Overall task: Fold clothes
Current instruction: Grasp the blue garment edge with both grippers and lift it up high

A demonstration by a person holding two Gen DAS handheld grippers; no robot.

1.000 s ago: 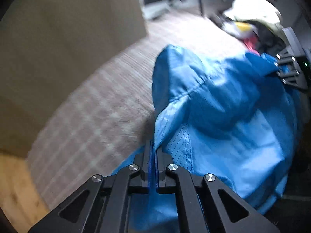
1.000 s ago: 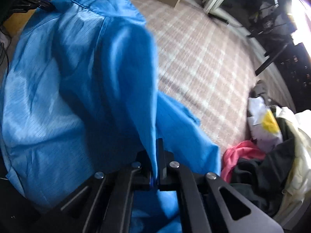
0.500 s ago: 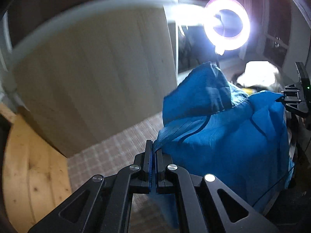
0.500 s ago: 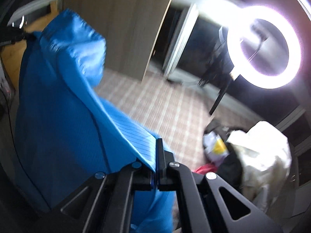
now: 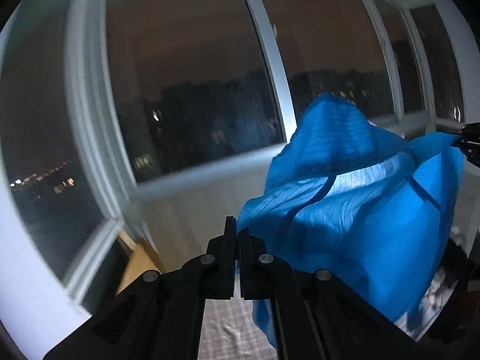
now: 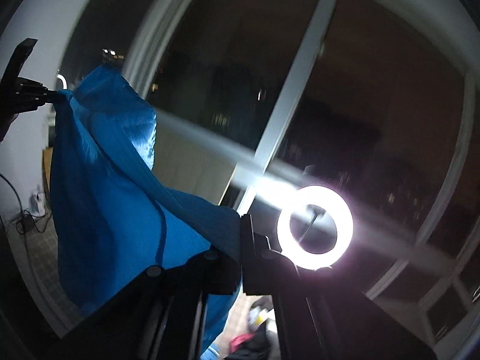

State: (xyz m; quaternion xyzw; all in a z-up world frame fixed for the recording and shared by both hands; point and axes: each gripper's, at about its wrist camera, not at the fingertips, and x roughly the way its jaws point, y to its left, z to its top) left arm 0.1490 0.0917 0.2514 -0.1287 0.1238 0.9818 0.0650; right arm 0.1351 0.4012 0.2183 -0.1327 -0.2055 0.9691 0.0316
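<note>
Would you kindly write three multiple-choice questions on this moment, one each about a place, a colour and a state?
1. Where does the lit ring lamp appear in the right wrist view?
A. just right of the gripper's tips
B. at the top left corner
C. behind the cloth

2. What colour is the garment?
A. red
B. blue
C. white

3. How is the garment held?
A. it lies flat on the floor
B. one gripper alone holds it
C. both grippers are clamped on it and it hangs between them

Answers:
1 A: the ring lamp glows beside the right gripper.
2 B: the garment is bright blue in both views.
3 C: the left gripper pinches one edge, the right gripper pinches another, and the cloth drapes between them in front of the window.
</note>
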